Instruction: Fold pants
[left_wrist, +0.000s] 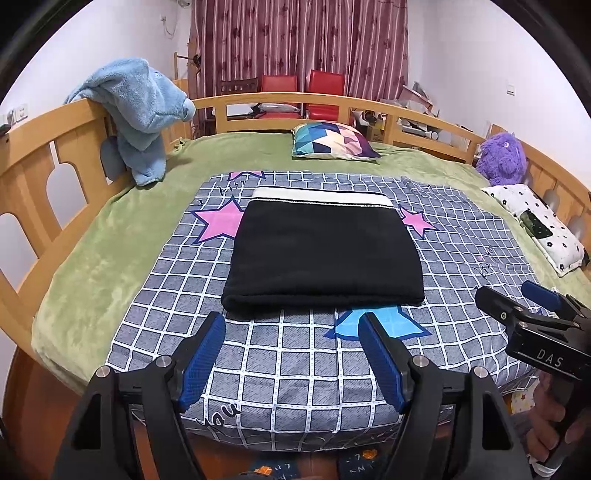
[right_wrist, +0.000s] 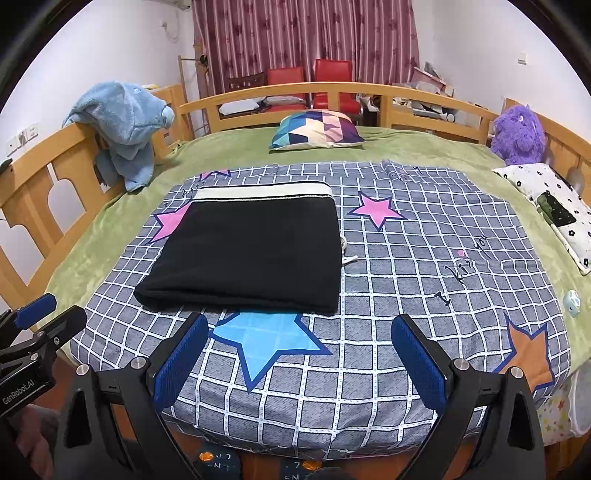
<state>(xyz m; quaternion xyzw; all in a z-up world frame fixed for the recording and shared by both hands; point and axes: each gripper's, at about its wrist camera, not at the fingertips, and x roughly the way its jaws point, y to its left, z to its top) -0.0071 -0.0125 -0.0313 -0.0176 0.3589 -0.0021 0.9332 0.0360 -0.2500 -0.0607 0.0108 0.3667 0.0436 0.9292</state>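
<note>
I am at the foot of a big bed with a green blanket, in a room with red curtains at the back. A gray sheet with white squares and stars lies on top of the blanket.

The pants lie in the middle of that sheet. They are black with a white band at the far end. They are folded into a neat, thick square, and the near edge is a smooth fold. A bit of white string pokes out on one side.

My left claw hangs just in front of the pants. Its jaws stand wide and hold nothing. My right claw hangs near the blue star, wide too, and it also holds nothing. Neither one touches the pants.

I think the folding is done, or almost done. Maybe the string could be tucked in. I see no leg left to fold.
</note>
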